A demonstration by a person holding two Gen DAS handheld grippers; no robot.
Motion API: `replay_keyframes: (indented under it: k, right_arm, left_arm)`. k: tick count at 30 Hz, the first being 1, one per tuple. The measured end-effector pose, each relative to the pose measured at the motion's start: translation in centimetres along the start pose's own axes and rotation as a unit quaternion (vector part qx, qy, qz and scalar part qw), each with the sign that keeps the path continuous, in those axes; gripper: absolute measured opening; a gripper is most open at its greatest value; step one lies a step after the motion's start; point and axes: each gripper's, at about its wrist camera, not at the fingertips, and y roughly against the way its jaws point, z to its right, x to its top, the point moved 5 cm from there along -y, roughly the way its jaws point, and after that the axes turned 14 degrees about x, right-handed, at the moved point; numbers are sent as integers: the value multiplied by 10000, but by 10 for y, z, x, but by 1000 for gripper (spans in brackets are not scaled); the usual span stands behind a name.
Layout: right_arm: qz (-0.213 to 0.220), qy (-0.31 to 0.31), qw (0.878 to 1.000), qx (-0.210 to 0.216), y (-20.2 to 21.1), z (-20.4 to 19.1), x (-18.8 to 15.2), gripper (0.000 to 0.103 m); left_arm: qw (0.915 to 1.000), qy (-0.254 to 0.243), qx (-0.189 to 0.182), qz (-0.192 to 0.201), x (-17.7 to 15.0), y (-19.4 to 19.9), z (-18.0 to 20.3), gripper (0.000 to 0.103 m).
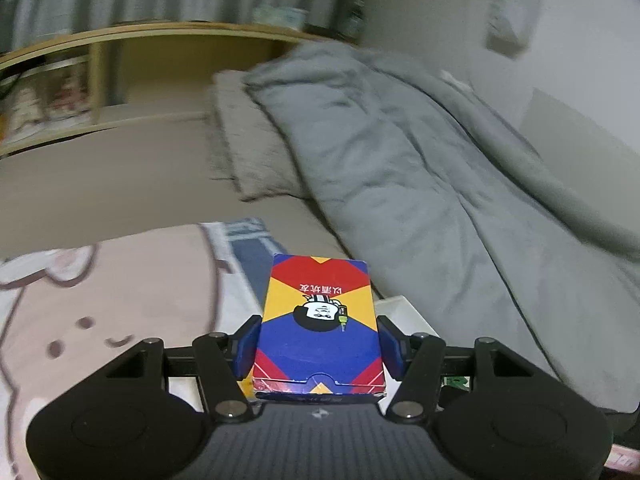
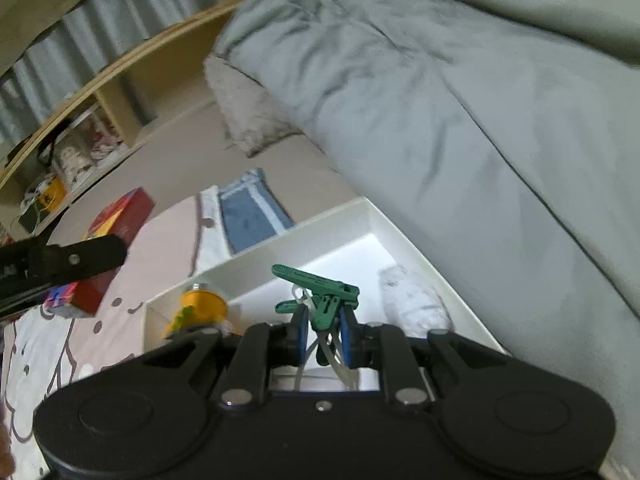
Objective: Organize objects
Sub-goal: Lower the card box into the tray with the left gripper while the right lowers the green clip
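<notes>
My left gripper (image 1: 318, 344) is shut on a card box (image 1: 318, 320), blue, red and yellow with a cartoon face, held flat above the bed. The same box (image 2: 120, 220) shows at the left of the right wrist view, in the left gripper's black fingers (image 2: 72, 260). My right gripper (image 2: 324, 336) is shut on a bunch of green clothes pegs (image 2: 320, 292) with clear plastic loops, held over a white open box (image 2: 360, 208). In that box lie a yellow can (image 2: 200, 308) and a white fluffy item (image 2: 412, 300).
A grey duvet (image 1: 420, 160) covers the right side of the bed. A pink cartoon-print cloth (image 1: 100, 312) lies at the left, a fluffy grey pillow (image 1: 248, 140) further back. A wooden shelf unit (image 1: 100, 80) with clutter stands behind the bed.
</notes>
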Motion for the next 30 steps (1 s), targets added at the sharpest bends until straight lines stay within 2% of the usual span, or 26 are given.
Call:
replay_keyframes:
  k: [4, 9, 12, 17, 19, 21, 22, 24, 26, 28, 30]
  right_arm:
    - [-78, -355, 9993, 26, -5, 19, -2, 17]
    - [-226, -523, 9984, 50, -16, 28, -7, 17]
    - [-282, -583, 9979, 63, -21, 30, -7, 17]
    - [-417, -456, 9981, 42, -27, 28, -7, 17]
    - [-438, -275, 9985, -161, -26, 27, -7, 17]
    - [-418, -257, 9985, -236, -24, 29, -5, 17]
    - [-412, -306, 9985, -209, -23, 31, -5, 17]
    - [-423, -392, 9983, -126, -24, 33, -5, 17]
    - [-414, -489, 9979, 50, -25, 34, -5, 18]
    - [-350, -617, 9972, 249, -26, 34, -5, 22]
    - [-299, -677, 9970, 234, -26, 35, -4, 40]
  left_arm:
    - [9980, -454, -395, -170, -3, -27, 32, 60]
    - [9917, -976, -762, -358, -6, -58, 61, 60]
    - [9866, -1266, -909, -482, -7, -75, 70, 60]
    - [9740, -1636, -1377, -748, -12, -91, 76, 61]
    - [9741, -1662, -1312, -799, -13, -98, 73, 61]
    - [9773, -1623, -1072, -838, -14, -106, 68, 72]
    - [9801, -1596, -845, -828, -13, -108, 64, 82]
    - [9829, -1529, -616, -820, -13, -109, 57, 83]
    - [9838, -1458, -606, -847, -15, -106, 52, 83]
    - [9844, -1435, -575, -845, -17, -102, 49, 83]
    - [9846, -1427, -539, -851, -18, -98, 46, 83]
